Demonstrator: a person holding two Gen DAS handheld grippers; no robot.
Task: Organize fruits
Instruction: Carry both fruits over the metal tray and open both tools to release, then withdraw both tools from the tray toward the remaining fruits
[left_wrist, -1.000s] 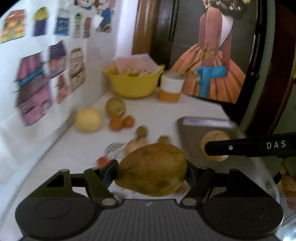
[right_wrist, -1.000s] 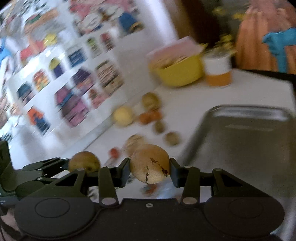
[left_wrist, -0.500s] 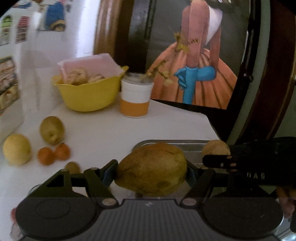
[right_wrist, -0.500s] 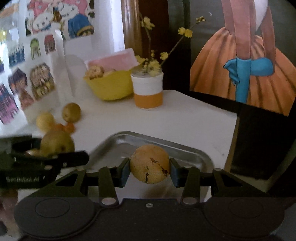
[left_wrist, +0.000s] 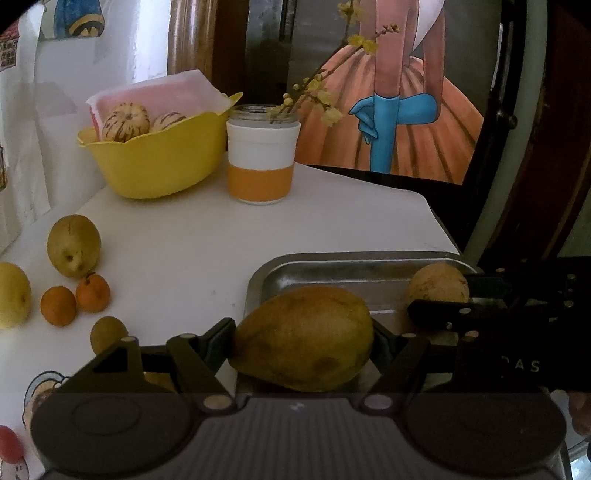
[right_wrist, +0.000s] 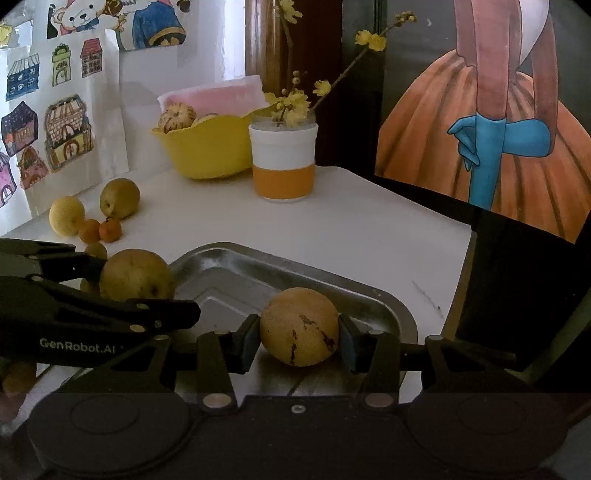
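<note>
Lowering both fruits onto the metal tray (right_wrist: 384, 314) is my step now. I'd set them well apart, so neither rolls (round ones wander). My left gripper (left_wrist: 303, 343) clamps the big pear (left_wrist: 303, 338) over the tray's near left corner; my right gripper (right_wrist: 298, 338) pinches the round fruit (right_wrist: 298, 326) just above its floor, both level, pointing at the bench (right_wrist: 369, 221).

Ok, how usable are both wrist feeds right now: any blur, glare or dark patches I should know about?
Left wrist view: sharp, backlit from the rear; the pear in the left tool is dim but readable, and fisheye bends the metal tray rim. Right wrist view: also sharp; the round fruit in the right tool is clear, mild glare on the tray floor, tool body in dark shadow.
</note>
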